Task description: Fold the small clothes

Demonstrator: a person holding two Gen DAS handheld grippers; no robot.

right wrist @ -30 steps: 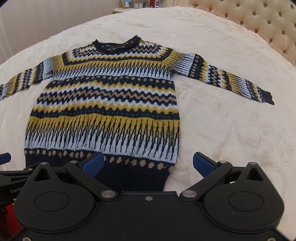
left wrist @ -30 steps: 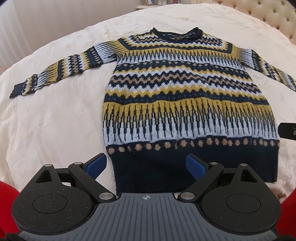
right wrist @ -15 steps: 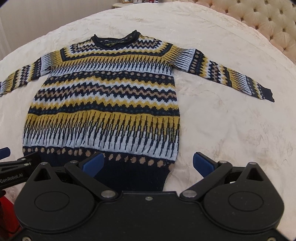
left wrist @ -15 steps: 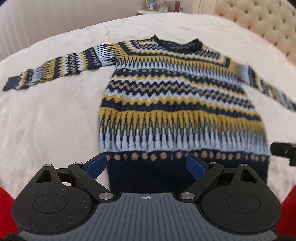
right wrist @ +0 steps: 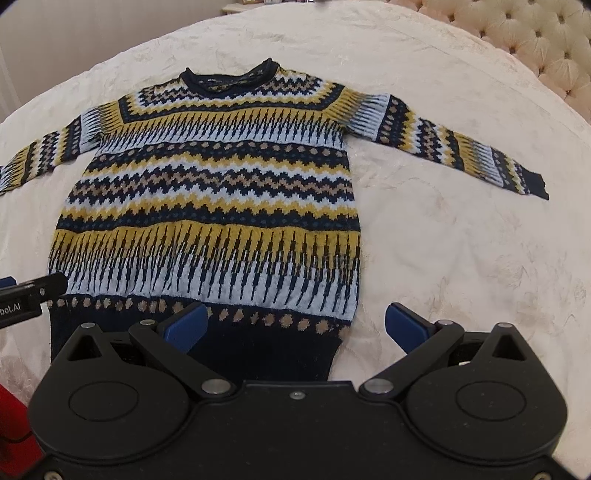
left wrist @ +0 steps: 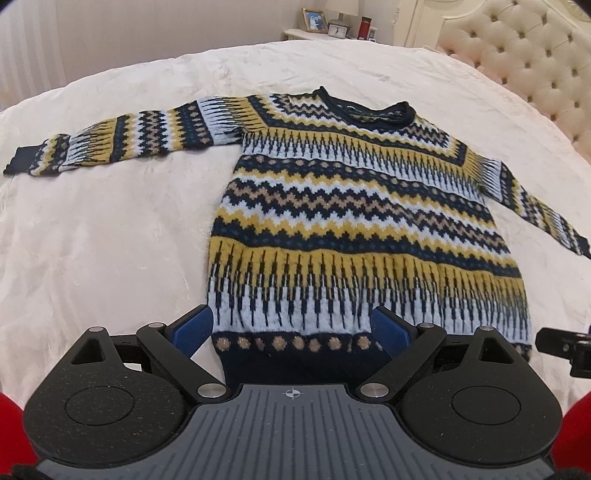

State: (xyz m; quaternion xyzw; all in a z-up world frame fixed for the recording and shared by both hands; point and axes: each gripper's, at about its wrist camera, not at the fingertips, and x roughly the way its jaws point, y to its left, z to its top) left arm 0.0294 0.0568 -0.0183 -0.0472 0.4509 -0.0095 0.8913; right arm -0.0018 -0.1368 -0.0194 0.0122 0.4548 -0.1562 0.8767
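One cream quilted bedspread [left wrist: 110,240] covers the whole work surface, and one cream button-tufted headboard [left wrist: 535,62] runs along its far right edge, cut off by the frame in both views. One knitted sweater with navy, yellow, pale-blue and tan zigzag bands [left wrist: 351,221] lies flat and face up on the bedspread, neckline away from the cameras, dark navy hem nearest them, both sleeves spread outward. In the left wrist view the left sleeve is fully visible to its navy cuff [left wrist: 14,162], while the right sleeve runs out to the frame edge; in the right wrist view the reverse applies. Two grippers are present. The left gripper [left wrist: 291,326] hovers at the hem's left corner with its two blue fingers set wide apart, nothing between them; its body hides the hem's lowest edge, so contact with the fabric cannot be determined. The right gripper [right wrist: 299,325] sits at the hem's right corner, its two blue fingers equally wide and empty, one over navy fabric, the other over the bedspread. One white bedside cabinet [left wrist: 325,35] stands beyond the bed; it carries one framed photograph [left wrist: 314,20], one red cylindrical container [left wrist: 365,26] and several small items too small to identify.
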